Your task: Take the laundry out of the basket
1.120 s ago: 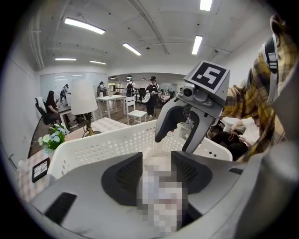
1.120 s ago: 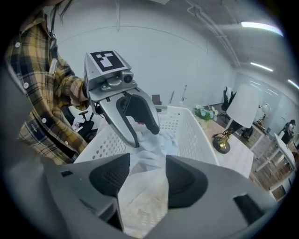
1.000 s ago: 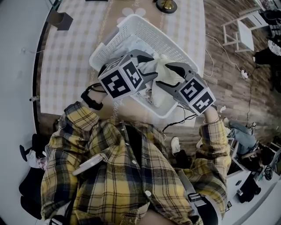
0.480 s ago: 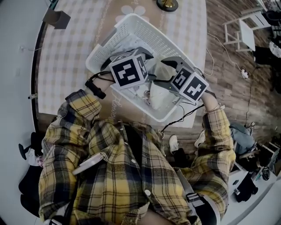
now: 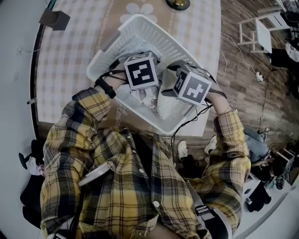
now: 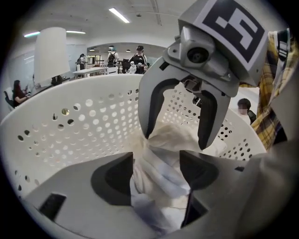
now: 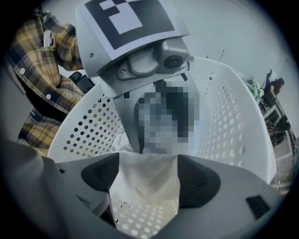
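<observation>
A white perforated laundry basket [image 5: 140,21] sits on the table in front of me. Crumpled white laundry [image 5: 161,105] lies inside it. Both grippers point down into the basket, side by side; the head view shows mostly the left marker cube [image 5: 141,71] and the right marker cube [image 5: 191,87]. My left gripper [image 6: 156,168] has just been opening, and a twisted white cloth [image 6: 159,182] stands between its wide jaws. My right gripper [image 7: 149,175] has likewise been opening, with a flat fold of white cloth [image 7: 147,182] between its jaws. Each gripper shows in the other's view, the right gripper [image 6: 176,140] close above the cloth.
The basket stands on a checked tablecloth [image 5: 70,60] near the table's front edge. A dark box [image 5: 51,18] and a round brass object [image 5: 176,3] sit farther back. A white chair [image 5: 254,32] and cables [image 5: 224,56] are on the wooden floor at right.
Both grippers have sunk from above the basket's rim down into it and tipped more steeply downward. Their marker cubes have drawn closer together over the laundry.
</observation>
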